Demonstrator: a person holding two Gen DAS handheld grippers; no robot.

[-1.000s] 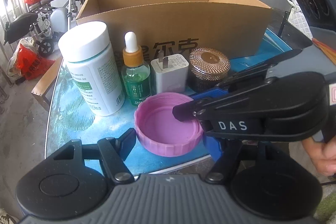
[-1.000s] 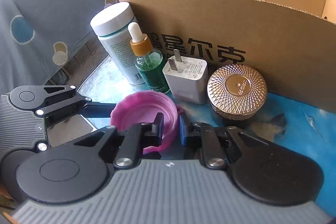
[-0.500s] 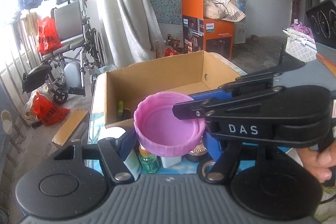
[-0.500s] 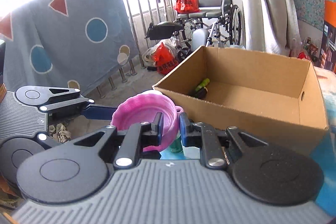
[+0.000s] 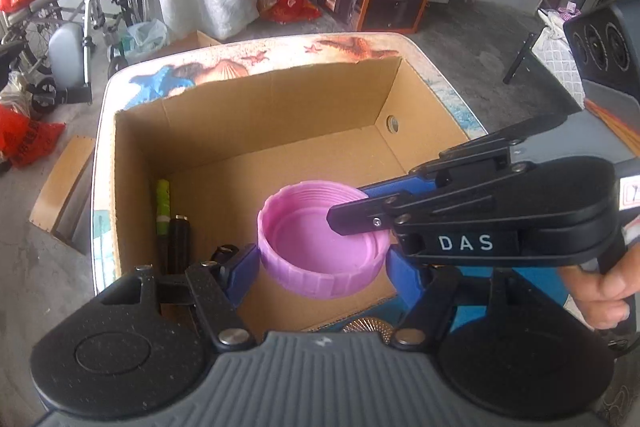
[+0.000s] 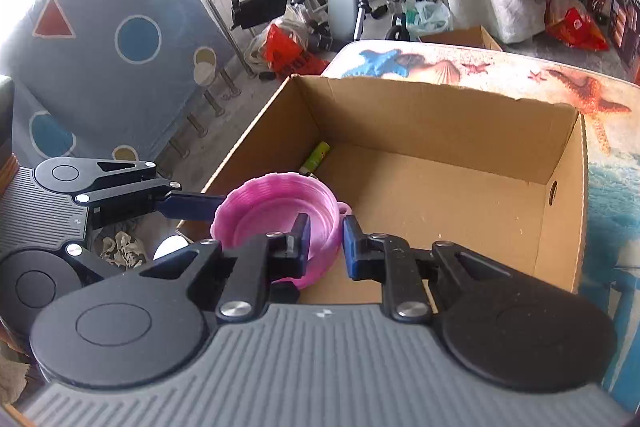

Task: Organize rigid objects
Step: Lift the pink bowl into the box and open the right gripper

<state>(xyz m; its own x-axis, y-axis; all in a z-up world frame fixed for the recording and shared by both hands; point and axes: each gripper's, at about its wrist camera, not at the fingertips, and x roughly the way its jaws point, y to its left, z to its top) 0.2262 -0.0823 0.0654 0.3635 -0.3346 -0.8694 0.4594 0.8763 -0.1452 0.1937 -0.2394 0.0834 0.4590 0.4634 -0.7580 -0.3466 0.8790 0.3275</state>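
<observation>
The cardboard box (image 5: pixel 280 115) stands open-topped, its floor mostly bare. Above its near wall hangs the pink ridged lid (image 5: pixel 320 243), clamped across by the left gripper (image 5: pixel 320 267); the right gripper (image 6: pixel 325 243) jaws pinch its rim.

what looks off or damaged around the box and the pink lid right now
Little stands out. The cardboard box has a ragged, torn top edge on its far wall. The pink lid hangs over the box, open side up, oddly gripped by both the left gripper and right gripper.
</observation>
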